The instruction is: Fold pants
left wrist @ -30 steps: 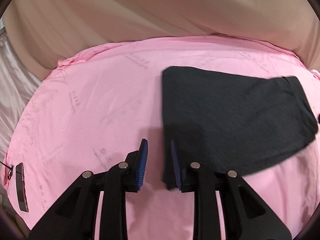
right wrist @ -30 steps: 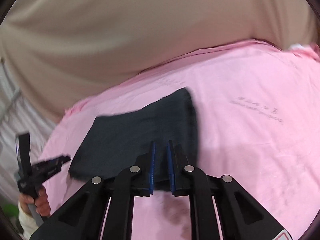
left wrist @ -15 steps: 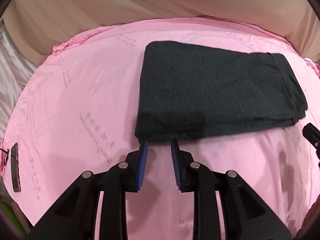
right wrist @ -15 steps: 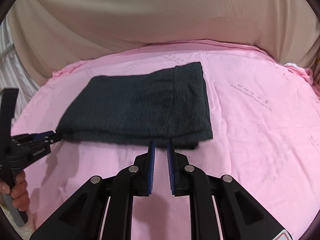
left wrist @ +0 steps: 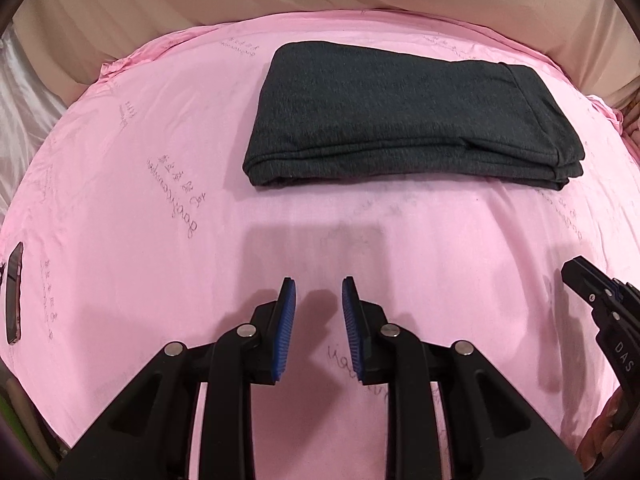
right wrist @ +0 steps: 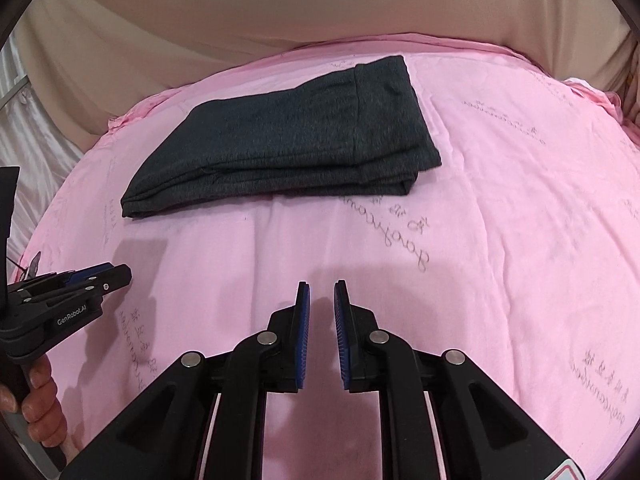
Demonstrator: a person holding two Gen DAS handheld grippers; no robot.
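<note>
Left gripper: the left gripper (left wrist: 319, 286) is seen nearest, black arms tipped with ribbed blue pads (left wrist: 285, 326); the jaws are held slightly apart with nothing between them, above bare cloth.
Right gripper: the right gripper (right wrist: 321, 290) is built alike, its blue pads (right wrist: 303, 334) separated by a narrow gap and clamped on nothing.
Hand: fingers of the left hand (right wrist: 38, 404) are seen wrapped on that gripper's handle at the lower left edge of the right view; the rest is cut off.
Sheet: a pink sheet (left wrist: 160, 248) is spread smooth over the surface, lightly creased, printed with faint grey script that cannot be read.
Pants: the pants (left wrist: 404, 116) are laid folded on the far half of the sheet, well apart from both grippers; a dark charcoal knit, matte and finely flecked, shaped as a flat, roughly rectangular stack. Several layered edges are shown along the near side, and a stitched band is seen at the right end.
Dark object: a slim dark flat thing (left wrist: 13, 292) is lying at the left edge, too distorted to identify.
Backdrop: beige draped cloth (right wrist: 280, 8) is hung beyond the far edge.
</note>
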